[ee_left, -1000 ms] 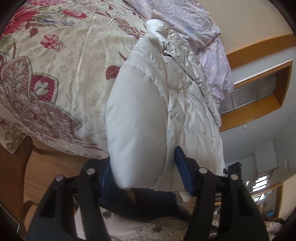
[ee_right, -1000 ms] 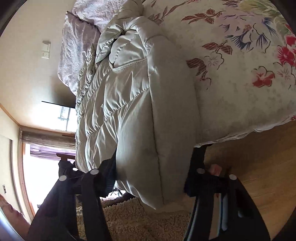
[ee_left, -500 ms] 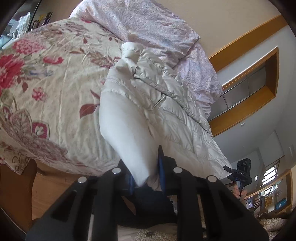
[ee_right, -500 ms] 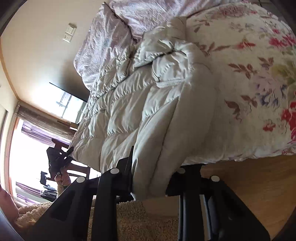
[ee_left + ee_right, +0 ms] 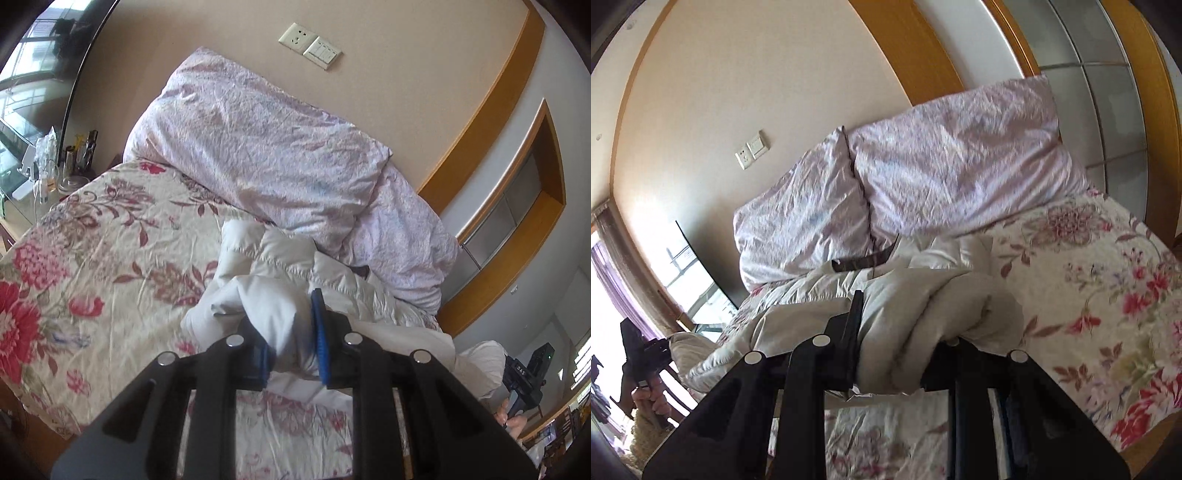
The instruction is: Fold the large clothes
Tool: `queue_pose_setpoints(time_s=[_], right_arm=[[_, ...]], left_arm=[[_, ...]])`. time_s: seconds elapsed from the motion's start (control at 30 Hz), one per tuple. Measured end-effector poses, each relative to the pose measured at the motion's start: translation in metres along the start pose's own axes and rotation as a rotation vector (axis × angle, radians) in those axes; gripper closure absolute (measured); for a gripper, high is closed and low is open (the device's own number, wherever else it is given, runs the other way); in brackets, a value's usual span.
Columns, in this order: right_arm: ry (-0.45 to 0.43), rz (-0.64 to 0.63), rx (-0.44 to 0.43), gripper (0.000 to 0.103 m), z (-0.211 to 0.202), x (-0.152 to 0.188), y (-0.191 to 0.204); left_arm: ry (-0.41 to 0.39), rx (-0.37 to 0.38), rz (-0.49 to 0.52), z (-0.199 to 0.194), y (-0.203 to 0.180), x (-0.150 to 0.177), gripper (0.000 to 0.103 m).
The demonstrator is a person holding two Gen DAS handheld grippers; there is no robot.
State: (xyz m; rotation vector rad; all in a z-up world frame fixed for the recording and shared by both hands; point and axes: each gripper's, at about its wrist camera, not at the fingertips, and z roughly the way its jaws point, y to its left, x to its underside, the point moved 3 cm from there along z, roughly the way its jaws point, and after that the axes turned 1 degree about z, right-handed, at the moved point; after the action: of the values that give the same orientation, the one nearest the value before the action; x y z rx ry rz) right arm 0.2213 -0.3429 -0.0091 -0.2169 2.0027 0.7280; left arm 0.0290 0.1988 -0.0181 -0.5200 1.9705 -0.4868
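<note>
Both grippers have come up off the bed edge since a second ago, and I'm now looking across the mattress toward the wall rather than down at the hem. My left gripper (image 5: pixel 290 343) has gone from wide apart to pinched tight on a bunched fold of the white puffer jacket (image 5: pixel 332 280); blue pads squeeze it from both sides. My right gripper (image 5: pixel 892 343) is likewise clamped on a thick roll of the same jacket (image 5: pixel 923 295), with fabric bulging over the right finger.

Between my two grips the jacket is gathered in a heap on the floral bedspread (image 5: pixel 103 258), its far end touching the lilac pillows (image 5: pixel 266 147) at the head of the bed. Behind them I see a beige wall with a socket and switch plate (image 5: pixel 308 46), with wood trim to one side.

Off to the left lies plenty of bare bedspread, and more of it stretches out on the right (image 5: pixel 1108 295). At the edge of the right view I see my hand (image 5: pixel 652 398) holding the left gripper.
</note>
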Motion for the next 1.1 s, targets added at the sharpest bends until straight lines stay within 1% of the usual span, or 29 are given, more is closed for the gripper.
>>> queue_pose_setpoints(time_s=[0.1,0.23,0.33,0.43,0.57,0.7,0.8,0.9,0.97,1.0,1.07,1.1], right_arm=[[-0.067,-0.025,0.031,0.079,0.013,-0.020,0.006],[-0.148,-0.019,0.061,0.079,0.036,-0.048,0.012],[-0.179,-0.015,0.089,0.079,0.060,-0.064,0.011],[-0.198,-0.039,0.143,0.079,0.092,-0.077,0.011],[-0.192,-0.066,0.214,0.079,0.134,-0.086,0.007],[-0.174,-0.085,0.266,0.079,0.170,-0.088,0.001],[-0.154,-0.095,0.308,0.079,0.197,-0.088,-0.003],[-0.118,-0.077,0.352,0.078,0.225,-0.086,-0.010],[-0.073,-0.032,0.368,0.068,0.240,-0.085,-0.018],[-0.053,-0.005,0.365,0.065,0.247,-0.085,-0.022],[-0.030,0.055,0.336,0.052,0.250,-0.084,-0.029],[-0.035,0.074,0.320,0.049,0.249,-0.084,-0.030]], left_arm=[[-0.034,-0.032,0.010,0.019,-0.008,-0.026,0.085],[-0.075,-0.073,0.042,0.045,-0.022,-0.062,0.085],[-0.096,-0.100,0.060,0.070,-0.031,-0.089,0.085],[-0.103,-0.132,0.086,0.099,-0.035,-0.104,0.085],[-0.099,-0.171,0.106,0.138,-0.032,-0.118,0.085],[-0.093,-0.197,0.113,0.173,-0.023,-0.124,0.085],[-0.090,-0.214,0.117,0.199,-0.018,-0.127,0.085],[-0.084,-0.238,0.125,0.226,-0.013,-0.128,0.085],[-0.082,-0.267,0.124,0.242,-0.010,-0.126,0.079],[-0.080,-0.280,0.118,0.249,-0.009,-0.124,0.077],[-0.073,-0.298,0.108,0.258,-0.007,-0.120,0.057],[-0.085,-0.301,0.109,0.258,-0.008,-0.118,0.049]])
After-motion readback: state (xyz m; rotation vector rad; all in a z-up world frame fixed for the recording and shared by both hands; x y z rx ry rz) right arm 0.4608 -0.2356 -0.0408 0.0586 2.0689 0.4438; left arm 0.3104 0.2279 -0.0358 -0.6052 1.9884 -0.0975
